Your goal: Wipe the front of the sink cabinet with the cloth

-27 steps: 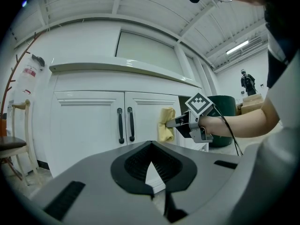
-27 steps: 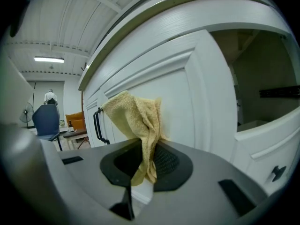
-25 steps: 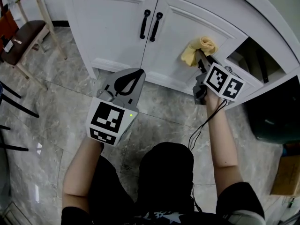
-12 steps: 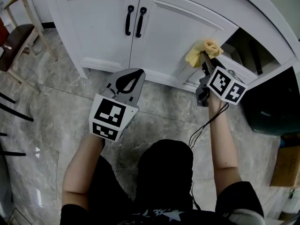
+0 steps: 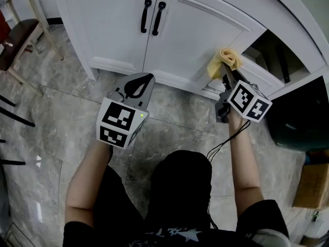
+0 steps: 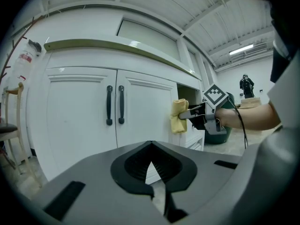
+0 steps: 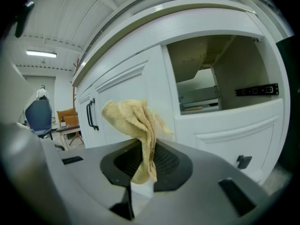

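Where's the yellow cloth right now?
The cloth is at the head view's right, pinched in the right gripper, at the right edge of the right-hand cabinet door, beside the open compartment.

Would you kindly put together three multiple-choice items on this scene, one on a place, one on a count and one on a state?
1. Where is the yellow cloth?
A) on the floor
B) at the cabinet front, beside the open compartment
C) on the chair seat

2. How many black handles do the two closed doors carry?
A) one
B) two
C) four

3. The right gripper is:
A) open and empty
B) shut on a handle
C) shut on the cloth

Answers: 1 B, the head view shows it by the right door's edge; 2 B, one bar on each door; 3 C, its own view shows the cloth pinched between the jaws.
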`<state>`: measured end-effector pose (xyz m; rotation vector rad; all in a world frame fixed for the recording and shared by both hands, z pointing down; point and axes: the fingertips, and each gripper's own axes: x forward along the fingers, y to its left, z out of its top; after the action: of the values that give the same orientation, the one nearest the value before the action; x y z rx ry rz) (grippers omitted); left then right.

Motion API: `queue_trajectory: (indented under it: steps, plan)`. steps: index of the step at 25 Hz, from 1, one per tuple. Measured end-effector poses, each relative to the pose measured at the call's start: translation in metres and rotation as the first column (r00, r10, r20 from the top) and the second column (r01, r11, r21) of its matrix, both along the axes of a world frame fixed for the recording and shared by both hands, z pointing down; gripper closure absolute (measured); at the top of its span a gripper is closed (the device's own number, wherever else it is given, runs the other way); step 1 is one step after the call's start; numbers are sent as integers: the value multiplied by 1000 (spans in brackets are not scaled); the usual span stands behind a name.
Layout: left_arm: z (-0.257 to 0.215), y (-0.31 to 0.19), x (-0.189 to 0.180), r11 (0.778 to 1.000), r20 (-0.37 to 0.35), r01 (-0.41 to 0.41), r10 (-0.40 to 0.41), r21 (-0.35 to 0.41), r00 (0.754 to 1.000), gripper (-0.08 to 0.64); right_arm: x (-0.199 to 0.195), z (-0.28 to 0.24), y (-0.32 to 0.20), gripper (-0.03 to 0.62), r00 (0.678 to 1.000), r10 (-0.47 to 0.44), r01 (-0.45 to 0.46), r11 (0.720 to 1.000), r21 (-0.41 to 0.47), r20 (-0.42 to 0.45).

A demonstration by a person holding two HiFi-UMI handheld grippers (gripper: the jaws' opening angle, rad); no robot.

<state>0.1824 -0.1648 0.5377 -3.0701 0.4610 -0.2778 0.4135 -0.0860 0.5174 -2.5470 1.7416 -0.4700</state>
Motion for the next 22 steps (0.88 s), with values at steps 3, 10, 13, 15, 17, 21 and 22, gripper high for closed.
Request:
queue_trajectory:
  steps: [3, 10, 13, 15, 17, 21, 22]
  plan:
    - [8, -6, -13, 1000, -2, 15, -16, -25, 1000, 545, -20, 14, -13, 531, 999, -50, 50, 999, -10, 21]
    - [19, -25, -50, 995, 21, 96, -96, -37, 995, 545, -74, 45, -67, 531, 980, -186, 189, 981, -34, 71]
    - [23, -33, -66, 992, 37, 127, -126, -30, 991, 543, -94, 57, -89, 532, 967, -235, 239, 970, -37, 96]
    - [25, -38, -76, 988, 45, 150, -149, -30, 988, 544, -109, 59, -107, 531, 957, -272, 277, 960, -37, 102]
    - [24, -42, -84, 985, 40, 172, -171, -30, 984, 544, -123, 62, -125, 531, 944, -309, 316, 948, -45, 114]
    - [24, -46, -93, 978, 32, 204, -203, -35, 979, 545, -141, 75, -153, 532, 926, -347, 360, 931, -68, 149]
    - [24, -46, -94, 977, 29, 209, -208, -37, 978, 545, -141, 77, -156, 532, 926, -345, 358, 931, -70, 153]
